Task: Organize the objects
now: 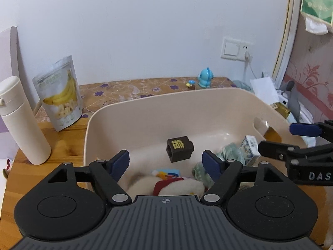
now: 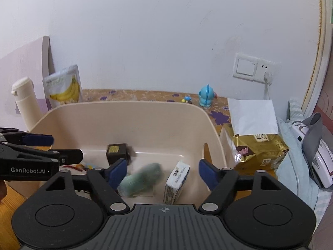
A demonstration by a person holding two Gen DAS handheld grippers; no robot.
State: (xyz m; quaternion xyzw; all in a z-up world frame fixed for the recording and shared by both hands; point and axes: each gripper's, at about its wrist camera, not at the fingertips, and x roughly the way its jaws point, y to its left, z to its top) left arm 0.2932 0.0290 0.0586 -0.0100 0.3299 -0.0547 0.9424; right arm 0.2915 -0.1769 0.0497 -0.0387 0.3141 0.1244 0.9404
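In the beige bin [image 1: 100,125] a dark cube [image 1: 180,149] sits between the spread left tongs [image 1: 165,162], untouched, and a blurred green bundle [image 2: 141,179] sits between the wide, empty right tongs [image 2: 163,171], beside a small carton [image 2: 177,182] and plush toy [image 1: 172,185]. Much looks sorted already; a banana-chip pouch [image 1: 60,95], white bottle [image 1: 22,120] and blue figurine [image 1: 205,78] remain outside on the wooden worktop [image 1: 60,145], against a white wall.

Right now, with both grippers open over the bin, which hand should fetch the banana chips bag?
Left, probably. In its view the banana chips bag stands just left of the beige bin, on the left gripper's side; the right gripper would cross over.
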